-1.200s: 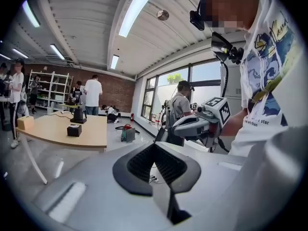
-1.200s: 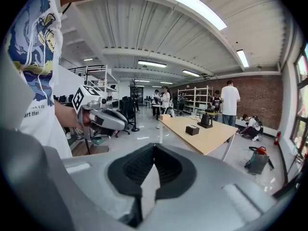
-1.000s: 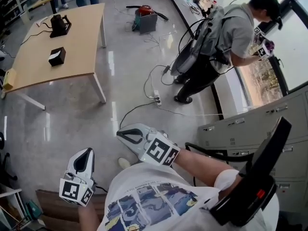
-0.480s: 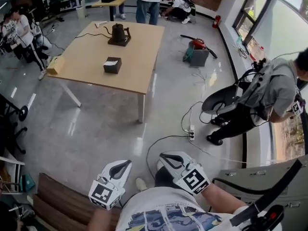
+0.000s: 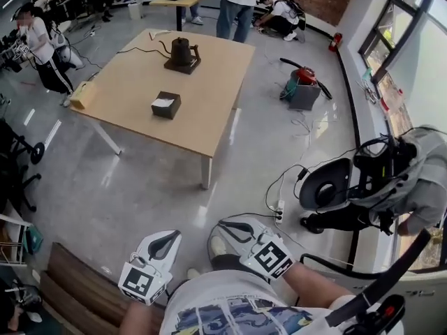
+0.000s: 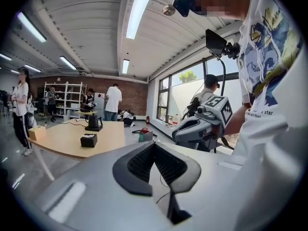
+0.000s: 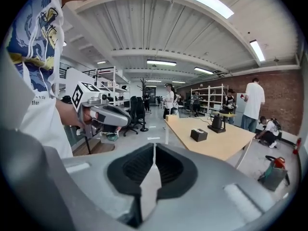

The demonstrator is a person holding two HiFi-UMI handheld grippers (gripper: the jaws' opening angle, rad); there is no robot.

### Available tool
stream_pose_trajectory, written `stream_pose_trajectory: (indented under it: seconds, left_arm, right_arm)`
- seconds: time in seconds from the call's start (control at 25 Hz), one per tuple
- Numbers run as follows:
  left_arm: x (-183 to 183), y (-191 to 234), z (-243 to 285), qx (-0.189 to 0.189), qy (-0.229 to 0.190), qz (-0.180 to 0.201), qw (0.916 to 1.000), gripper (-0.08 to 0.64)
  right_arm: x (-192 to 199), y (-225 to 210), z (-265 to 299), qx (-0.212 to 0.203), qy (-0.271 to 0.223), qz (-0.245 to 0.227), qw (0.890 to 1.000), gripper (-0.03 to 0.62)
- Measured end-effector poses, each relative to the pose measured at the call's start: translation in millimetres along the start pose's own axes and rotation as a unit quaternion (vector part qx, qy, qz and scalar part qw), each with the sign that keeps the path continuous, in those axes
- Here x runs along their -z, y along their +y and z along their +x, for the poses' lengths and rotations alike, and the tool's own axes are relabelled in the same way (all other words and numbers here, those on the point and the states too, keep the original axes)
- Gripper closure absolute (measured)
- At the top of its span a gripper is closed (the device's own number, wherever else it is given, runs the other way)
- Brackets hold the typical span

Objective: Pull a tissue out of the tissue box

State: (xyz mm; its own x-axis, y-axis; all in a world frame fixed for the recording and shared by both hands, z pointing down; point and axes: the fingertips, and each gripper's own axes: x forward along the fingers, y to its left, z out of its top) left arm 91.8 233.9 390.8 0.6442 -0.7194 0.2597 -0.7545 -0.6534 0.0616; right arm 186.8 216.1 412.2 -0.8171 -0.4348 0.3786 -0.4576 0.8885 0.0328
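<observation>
Tissue box (image 5: 165, 105), dark, on the table (image 5: 209, 89), well apart from the person.
Left gripper (image 5: 170, 237): jaws closed, empty. Tissue (image 5: 163, 101): white tuft at box top; likely light, soft, easily torn; pinch the raised fold; box may lift with it. Right gripper (image 5: 225, 225): jaws nearly together, just parting a crack, nothing between.

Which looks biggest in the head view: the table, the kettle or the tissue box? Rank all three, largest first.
1. table, by far the largest.
2. kettle, counted with its base.
3. tissue box.
The last two look close in size. The kettle stands farther from the camera, so its narrow lead seems fair.
</observation>
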Motion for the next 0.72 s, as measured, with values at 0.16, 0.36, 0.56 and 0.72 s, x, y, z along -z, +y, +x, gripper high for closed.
stream_pose_trajectory:
  seconds: [0.16,0.36,0.56,0.72]
  left_arm:
    - [-19,16,36,-0.033,0.001,0.003,0.9995,0.557]
    - [-21,39,66,-0.06,0.001,-0.005,0.9982,0.557]
    - [-15,68,71,-0.076,0.011,-0.024,0.9967,0.557]
    - [-9,103,75,-0.075,0.012,-0.033,0.9965,0.557]
  right_arm:
    - [-3,-41,13,-0.035,-0.01,-0.013,0.999,0.578]
    - [3,-81,35,-0.055,-0.011,-0.021,0.998,0.577]
    - [-6,-101,63,-0.06,-0.014,-0.015,0.998,0.574]
    - [-10,-113,95,-0.058,-0.003,-0.027,0.998,0.566]
